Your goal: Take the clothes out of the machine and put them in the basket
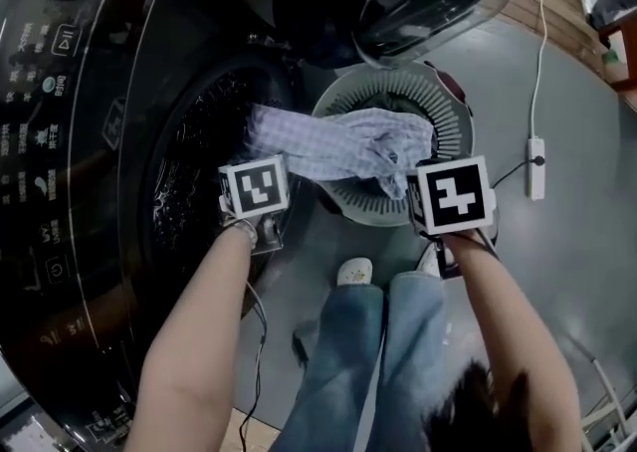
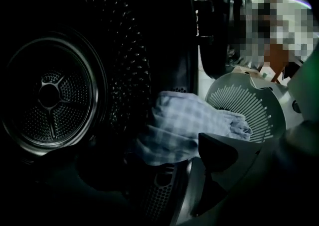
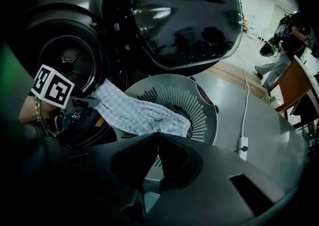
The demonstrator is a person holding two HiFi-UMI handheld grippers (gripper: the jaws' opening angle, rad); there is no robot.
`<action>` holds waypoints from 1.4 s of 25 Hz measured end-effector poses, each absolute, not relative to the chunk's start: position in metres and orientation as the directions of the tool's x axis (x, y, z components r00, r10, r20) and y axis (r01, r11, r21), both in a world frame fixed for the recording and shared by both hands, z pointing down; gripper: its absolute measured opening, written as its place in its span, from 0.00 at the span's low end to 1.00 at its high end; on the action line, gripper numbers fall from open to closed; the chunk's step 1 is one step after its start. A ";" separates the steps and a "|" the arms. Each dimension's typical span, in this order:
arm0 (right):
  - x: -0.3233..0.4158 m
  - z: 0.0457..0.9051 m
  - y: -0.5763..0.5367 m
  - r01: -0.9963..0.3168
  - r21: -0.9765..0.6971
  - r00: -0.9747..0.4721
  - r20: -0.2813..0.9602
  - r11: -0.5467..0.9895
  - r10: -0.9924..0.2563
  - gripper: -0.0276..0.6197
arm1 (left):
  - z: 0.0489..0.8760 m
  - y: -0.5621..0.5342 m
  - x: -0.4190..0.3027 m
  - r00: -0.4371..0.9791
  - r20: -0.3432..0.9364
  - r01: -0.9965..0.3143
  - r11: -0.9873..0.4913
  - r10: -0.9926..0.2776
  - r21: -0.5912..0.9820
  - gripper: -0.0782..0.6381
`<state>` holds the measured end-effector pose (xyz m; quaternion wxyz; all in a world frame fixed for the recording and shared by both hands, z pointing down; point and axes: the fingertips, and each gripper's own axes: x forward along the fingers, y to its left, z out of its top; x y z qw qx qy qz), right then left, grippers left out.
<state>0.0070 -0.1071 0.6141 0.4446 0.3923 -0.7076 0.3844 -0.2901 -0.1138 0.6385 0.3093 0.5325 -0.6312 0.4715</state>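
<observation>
Spanning machine (image 1: 129,191) and basket (image 1: 453,112) lies a pale checked cloth (image 1: 328,146).

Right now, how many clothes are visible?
1: a checked cloth stretched from the machine's drum into the basket; others may be hidden beneath it.

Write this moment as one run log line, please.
checked cloth: spans machine to basket | left gripper: open | right gripper: shut on checked cloth
</observation>
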 end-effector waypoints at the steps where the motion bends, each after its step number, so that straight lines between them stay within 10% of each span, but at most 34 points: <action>1: 0.007 0.616 -0.110 -0.893 -0.190 -0.297 0.930 0.408 -0.215 0.05 | 0.643 -0.113 -0.294 -0.244 0.899 -0.964 -0.008 -0.364 -0.265 0.73; 21: -0.007 0.649 -0.098 -0.834 -0.234 -0.355 0.921 0.500 -0.161 0.05 | 0.684 -0.121 -0.282 -0.194 0.934 -0.966 -0.108 -0.300 -0.236 0.64; 27: 0.001 0.634 -0.088 -0.839 -0.236 -0.347 0.926 0.490 -0.150 0.05 | 0.651 -0.121 -0.273 -0.310 0.856 -0.913 -0.122 -0.414 -0.389 0.21; 35: 0.015 0.599 -0.098 -0.852 -0.227 -0.351 0.916 0.472 -0.193 0.05 | 0.621 -0.130 -0.222 -0.207 0.868 -0.951 -0.114 -0.451 -0.286 0.20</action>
